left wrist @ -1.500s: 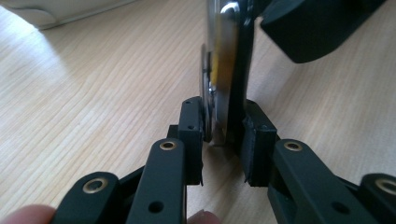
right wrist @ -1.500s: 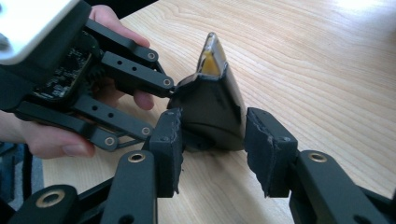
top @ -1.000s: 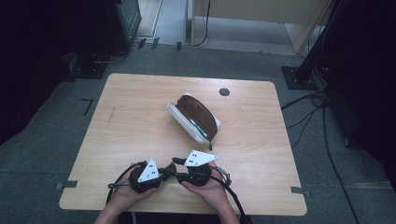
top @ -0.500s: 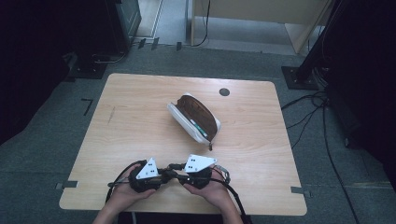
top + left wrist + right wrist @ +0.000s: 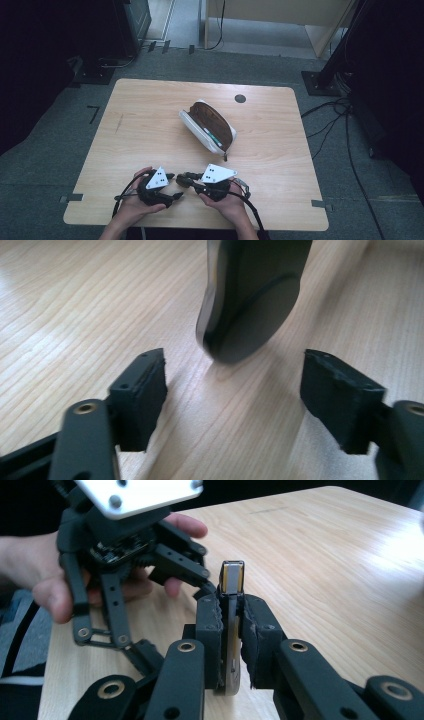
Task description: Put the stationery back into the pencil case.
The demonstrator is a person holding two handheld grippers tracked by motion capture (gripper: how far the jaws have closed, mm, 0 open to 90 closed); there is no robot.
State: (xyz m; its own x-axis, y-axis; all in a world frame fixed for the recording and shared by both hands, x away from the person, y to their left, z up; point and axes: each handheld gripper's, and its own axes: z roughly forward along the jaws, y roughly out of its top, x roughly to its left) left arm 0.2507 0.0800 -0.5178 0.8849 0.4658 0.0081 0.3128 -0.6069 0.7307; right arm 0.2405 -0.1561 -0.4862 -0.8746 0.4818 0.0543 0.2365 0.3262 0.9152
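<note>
A small flat flash drive [image 5: 232, 577] with a metal plug at its tip stands upright between the pads of my right gripper [image 5: 231, 605], which is shut on it; its jaws have just been closing. The drive's dark rounded end [image 5: 250, 295] hangs just ahead of my left gripper [image 5: 235, 375]. That gripper's jaws have just been opening and stand apart, touching nothing. Both grippers meet tip to tip near the table's front edge, the left gripper [image 5: 176, 186] facing the right gripper [image 5: 182, 179].
An open white and brown pouch [image 5: 207, 125] lies at the middle of the wooden table [image 5: 140, 125], beyond the grippers. A dark round cap [image 5: 240, 98] sits near the far edge. Cables trail from both grippers over the front edge.
The left gripper's jaws have spread apart and let go of the drive. The right gripper has closed on it. Both hands have stayed near the front edge.
</note>
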